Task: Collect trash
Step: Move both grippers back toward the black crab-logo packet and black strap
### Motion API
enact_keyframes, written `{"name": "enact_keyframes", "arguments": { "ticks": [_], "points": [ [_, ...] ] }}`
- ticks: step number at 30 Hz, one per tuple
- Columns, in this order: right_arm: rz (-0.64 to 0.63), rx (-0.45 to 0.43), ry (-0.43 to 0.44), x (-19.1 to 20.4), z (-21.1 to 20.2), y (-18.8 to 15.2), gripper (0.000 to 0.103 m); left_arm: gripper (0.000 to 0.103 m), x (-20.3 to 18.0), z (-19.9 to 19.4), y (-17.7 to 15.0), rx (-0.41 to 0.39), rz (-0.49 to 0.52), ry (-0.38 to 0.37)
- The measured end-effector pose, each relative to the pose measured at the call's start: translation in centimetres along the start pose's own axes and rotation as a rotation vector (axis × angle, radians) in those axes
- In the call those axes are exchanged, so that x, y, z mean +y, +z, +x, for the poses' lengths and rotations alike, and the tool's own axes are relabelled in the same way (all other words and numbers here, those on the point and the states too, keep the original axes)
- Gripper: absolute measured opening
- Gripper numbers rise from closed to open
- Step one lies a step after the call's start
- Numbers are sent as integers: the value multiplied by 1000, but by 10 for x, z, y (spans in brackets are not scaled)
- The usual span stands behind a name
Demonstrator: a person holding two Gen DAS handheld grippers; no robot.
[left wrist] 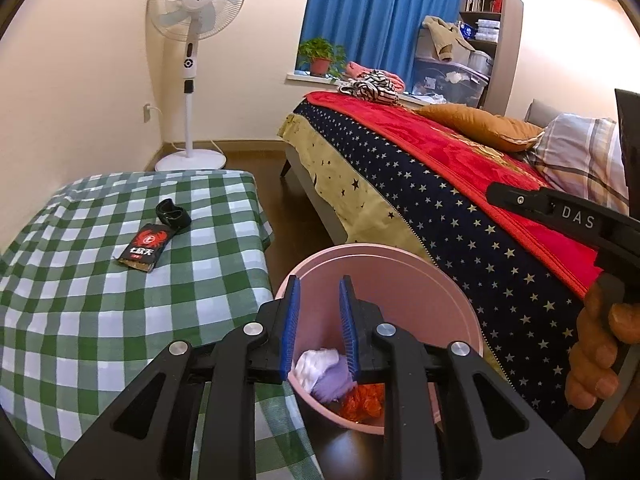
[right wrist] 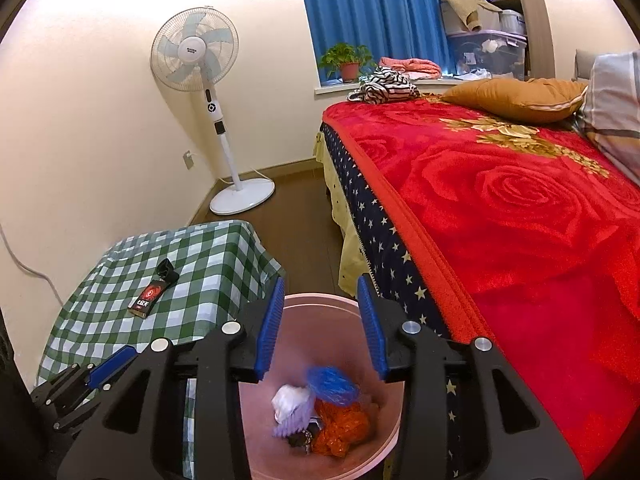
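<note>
Round pink plastic bin (right wrist: 384, 432) looks smooth, faintly glossy; crinkled orange plastic wrapper (right wrist: 344, 428) at its 5 o'clock is shiny; green-and-white checked cloth table cover (left wrist: 100, 312) is matt; plush red rose-patterned blanket (right wrist: 520, 216) looks fuzzy; brown wooden floor (right wrist: 304, 216) is smooth.

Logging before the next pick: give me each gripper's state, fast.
Left gripper: open, empty, over the pink trash bin.
Right gripper: open, empty, blue wrapper blurred below it.

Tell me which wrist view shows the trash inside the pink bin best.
Right wrist: it looks down into the pink bin, showing the trash unobstructed. The left wrist view shows only part of the trash behind its own fingers.
</note>
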State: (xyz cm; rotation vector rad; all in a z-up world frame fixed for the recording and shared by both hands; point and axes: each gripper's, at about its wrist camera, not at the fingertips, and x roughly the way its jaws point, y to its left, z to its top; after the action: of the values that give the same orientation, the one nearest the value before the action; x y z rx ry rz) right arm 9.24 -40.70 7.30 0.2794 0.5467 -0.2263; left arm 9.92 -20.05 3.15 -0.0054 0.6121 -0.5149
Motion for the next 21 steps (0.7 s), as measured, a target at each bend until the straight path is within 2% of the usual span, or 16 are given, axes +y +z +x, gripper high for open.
{"name": "enact_keyframes", "arguments": {
  "ticks": [11,21],
  "points": [
    [-31,13,77,18,1,-1,39,20,28,-15,-4,-24,-41,19],
    [-24,54,157,49,30,5,39,20,75,-14,-14,-19,-102,63]
  ]
}}
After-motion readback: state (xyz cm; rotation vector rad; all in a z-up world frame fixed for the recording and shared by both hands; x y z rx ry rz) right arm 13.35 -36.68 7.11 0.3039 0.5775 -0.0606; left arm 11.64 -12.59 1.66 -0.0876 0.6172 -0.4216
